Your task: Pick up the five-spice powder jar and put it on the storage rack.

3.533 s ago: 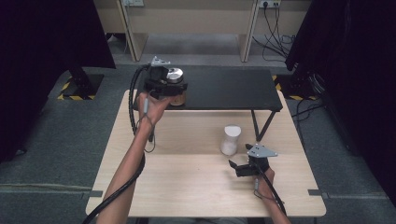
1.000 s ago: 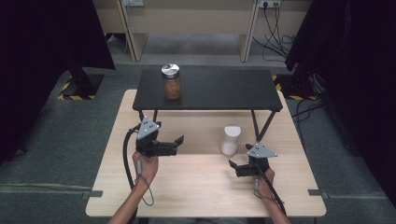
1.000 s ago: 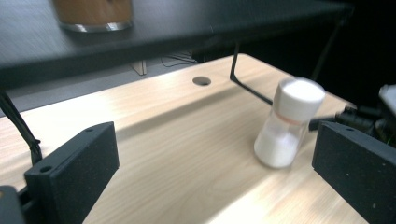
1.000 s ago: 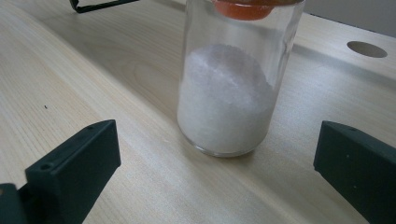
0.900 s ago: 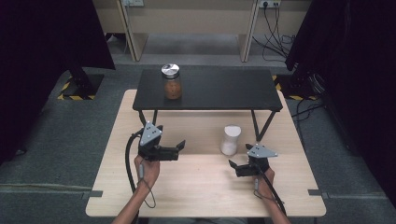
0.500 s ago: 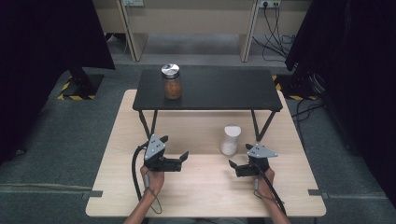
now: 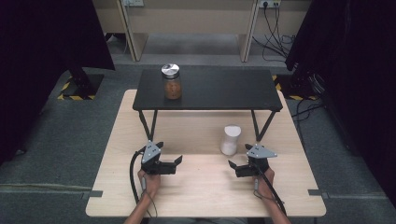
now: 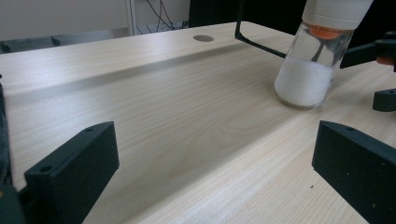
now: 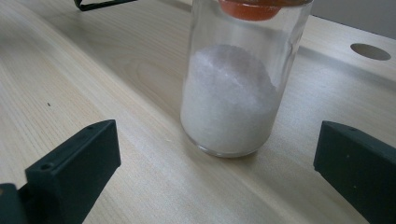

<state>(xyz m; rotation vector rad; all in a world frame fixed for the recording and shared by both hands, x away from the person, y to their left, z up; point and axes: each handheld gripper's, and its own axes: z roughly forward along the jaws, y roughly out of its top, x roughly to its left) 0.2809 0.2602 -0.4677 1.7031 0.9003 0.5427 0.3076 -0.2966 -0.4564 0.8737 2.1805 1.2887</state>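
Resting low at 7 o'clock on the wooden surface in the high view, the left tool is sitting empty with jaws spread, having come back from the black shelf, where the brown-filled jar is now standing at 11 o'clock. That jar looks delivered. The right tool is waiting at 5 o'clock, jaws apart, just beside the white-powder jar.

Looking along the left tool, its jaws are gaping over bare wood, the white-powder jar standing at 2 o'clock.

Looking along the right tool, its wide jaws are framing the white-powder jar at 12 o'clock, probably the next pick.
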